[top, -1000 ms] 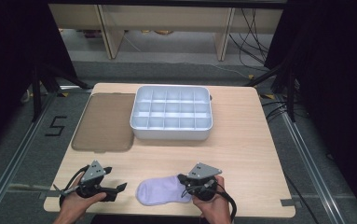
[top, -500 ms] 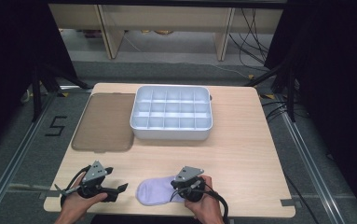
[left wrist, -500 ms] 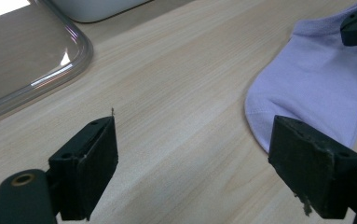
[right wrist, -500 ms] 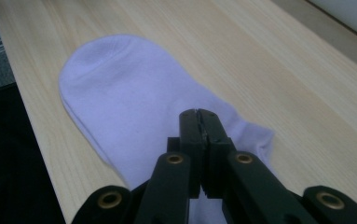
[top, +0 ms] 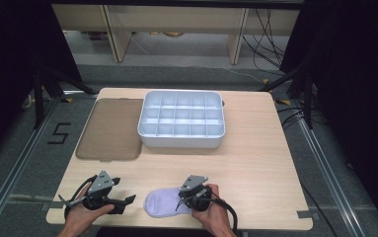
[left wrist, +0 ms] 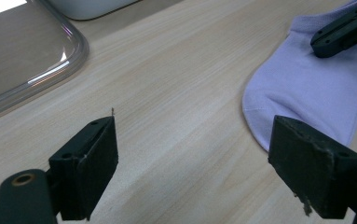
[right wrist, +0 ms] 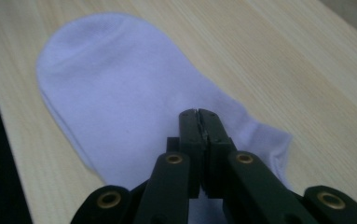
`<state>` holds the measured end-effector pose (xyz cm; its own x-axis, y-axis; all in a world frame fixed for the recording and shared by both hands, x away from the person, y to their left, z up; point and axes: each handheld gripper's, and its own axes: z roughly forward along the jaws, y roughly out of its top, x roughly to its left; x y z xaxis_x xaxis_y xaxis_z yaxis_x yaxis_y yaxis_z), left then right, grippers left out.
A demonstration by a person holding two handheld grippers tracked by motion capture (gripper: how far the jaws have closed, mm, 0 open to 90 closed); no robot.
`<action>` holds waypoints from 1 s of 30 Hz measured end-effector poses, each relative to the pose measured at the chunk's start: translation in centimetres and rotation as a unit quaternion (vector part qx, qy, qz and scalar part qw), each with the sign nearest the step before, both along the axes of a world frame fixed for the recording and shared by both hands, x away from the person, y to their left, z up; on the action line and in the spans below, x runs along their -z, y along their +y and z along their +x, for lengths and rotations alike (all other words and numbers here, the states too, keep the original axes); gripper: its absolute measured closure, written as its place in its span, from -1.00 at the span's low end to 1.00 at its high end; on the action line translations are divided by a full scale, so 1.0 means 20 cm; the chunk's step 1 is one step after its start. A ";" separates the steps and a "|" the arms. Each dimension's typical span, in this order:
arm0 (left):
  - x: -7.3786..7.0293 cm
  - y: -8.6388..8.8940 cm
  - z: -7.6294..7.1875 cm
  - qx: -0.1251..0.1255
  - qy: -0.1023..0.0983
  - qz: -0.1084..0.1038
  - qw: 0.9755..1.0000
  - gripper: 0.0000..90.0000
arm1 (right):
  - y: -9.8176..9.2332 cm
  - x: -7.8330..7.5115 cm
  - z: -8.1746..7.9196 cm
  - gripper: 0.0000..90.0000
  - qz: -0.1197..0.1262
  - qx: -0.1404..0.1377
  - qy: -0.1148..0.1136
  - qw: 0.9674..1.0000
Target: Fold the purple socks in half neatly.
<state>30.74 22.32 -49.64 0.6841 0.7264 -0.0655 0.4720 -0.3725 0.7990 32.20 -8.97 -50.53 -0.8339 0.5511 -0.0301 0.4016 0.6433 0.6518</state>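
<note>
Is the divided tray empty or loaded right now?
Empty. In the high view the white divided tray shows bare compartments, and the pale purple sock lies flat on the table.

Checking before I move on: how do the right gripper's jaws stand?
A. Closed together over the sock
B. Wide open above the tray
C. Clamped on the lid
A: in the right gripper view, the right gripper has its jaws pressed together above the pale sock.

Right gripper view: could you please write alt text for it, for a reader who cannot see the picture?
A pale lilac sock lies flat on a light wooden table. The right tool, black with brass rivets, rises from the bottom edge over the sock's near end, its two jaws pressed together. Whether they pinch any fabric cannot be told.
</note>
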 end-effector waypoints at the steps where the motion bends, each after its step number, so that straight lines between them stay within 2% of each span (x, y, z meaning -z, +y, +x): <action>1: 0.00 0.00 0.00 0.000 0.000 0.000 1.000 -0.66 | -0.01 0.00 0.00 0.99 0.004 0.008 0.006 1.000; 2: 0.00 0.01 0.00 0.007 -0.003 0.013 1.000 -0.66 | -0.01 -0.01 0.01 0.99 -0.002 0.010 0.010 1.000; 3: 0.00 0.01 0.01 0.009 -0.005 0.016 1.000 -0.66 | -0.02 0.00 0.02 0.99 -0.001 0.013 -0.001 1.000; 4: 0.00 0.01 0.00 0.011 -0.001 0.014 1.000 -0.66 | -0.03 -0.01 0.02 0.99 -0.005 0.016 0.004 1.000; 5: 0.00 0.00 0.00 0.003 0.005 0.006 1.000 -0.66 | -0.04 -0.01 0.03 0.99 -0.005 0.022 0.005 1.000; 6: 0.00 0.00 0.00 0.006 0.000 0.009 1.000 -0.66 | -0.05 -0.01 0.03 0.99 -0.002 0.022 0.007 1.000; 7: 0.00 0.00 0.00 0.007 0.000 0.010 1.000 -0.66 | -0.06 0.00 0.04 1.00 0.000 0.029 0.004 1.000; 8: 0.00 0.00 0.00 0.007 0.001 0.012 1.000 -0.66 | -0.07 -0.01 0.03 0.99 0.001 0.044 0.011 0.999; 9: 0.00 0.00 0.00 0.007 0.001 0.013 1.000 -0.66 | -0.09 -0.01 0.04 1.00 -0.003 0.037 0.010 0.999; 12: 0.00 0.00 0.00 0.008 0.001 0.010 1.000 -0.66 | -0.12 0.00 0.06 0.99 0.002 0.042 0.000 0.999; 13: 0.00 0.00 0.00 0.006 0.003 0.004 1.000 -0.66 | -0.12 0.00 0.06 0.99 0.004 0.053 0.005 0.999; 14: 0.00 0.00 0.00 0.012 0.003 0.009 1.000 -0.66 | -0.14 -0.01 0.06 1.00 0.001 0.057 0.011 0.998; 16: 0.01 -0.02 0.00 0.011 0.002 -0.008 1.000 -0.66 | -0.16 -0.01 0.07 0.99 0.004 0.068 0.016 0.998; 17: 0.00 -0.02 0.00 0.013 0.015 -0.007 1.000 -0.66 | -0.16 -0.01 0.07 0.99 0.004 0.068 0.016 0.998; 18: 0.00 -0.03 0.00 0.011 0.015 -0.015 1.000 -0.66 | -0.16 -0.01 0.07 1.00 0.001 0.068 0.021 0.997; 19: 0.00 -0.03 0.02 0.028 0.000 0.001 1.000 -0.66 | -0.17 -0.01 0.07 0.99 0.001 0.062 0.014 0.998; 20: 0.00 -0.05 0.01 0.025 0.004 -0.007 1.000 -0.66 | -0.18 -0.02 0.07 0.99 -0.002 0.066 0.019 0.998; 21: 0.00 -0.06 0.01 0.024 0.011 -0.008 1.000 -0.66 | -0.19 -0.01 0.08 0.99 -0.002 0.052 0.013 0.999; 23: 0.01 -0.09 0.03 0.031 0.011 -0.007 0.999 -0.66 | -0.20 -0.01 0.09 0.99 0.003 0.056 0.006 0.998; 24: 0.02 -0.11 0.03 0.030 0.014 -0.015 0.999 -0.65 | -0.21 -0.01 0.09 0.99 -0.001 0.058 0.013 0.998; 25: 0.02 -0.12 0.05 0.045 0.017 -0.004 0.999 -0.62 | -0.21 -0.01 0.08 0.99 0.003 0.069 0.020 0.997; 26: 0.02 -0.15 0.05 0.039 0.019 -0.021 0.999 -0.60 | -0.22 -0.02 0.08 0.99 0.001 0.068 0.017 0.998; 27: 0.02 -0.16 0.06 0.050 0.016 -0.007 0.999 -0.59 | -0.22 -0.01 0.08 0.99 0.005 0.071 0.018 0.997; 29: 0.02 -0.20 0.07 0.052 0.024 -0.016 0.998 -0.48 | -0.23 -0.02 0.08 0.99 0.002 0.071 0.022 0.997; 30: 0.02 -0.22 0.08 0.052 0.027 -0.025 0.998 -0.44 | -0.23 -0.02 0.09 0.99 0.001 0.068 0.015 0.998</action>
<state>32.27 17.83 -50.13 0.7501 0.6468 -0.1383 0.4758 -0.3824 0.7921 33.90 -13.63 -50.22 -0.7523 0.6588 -0.0060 0.5035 0.5809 0.6396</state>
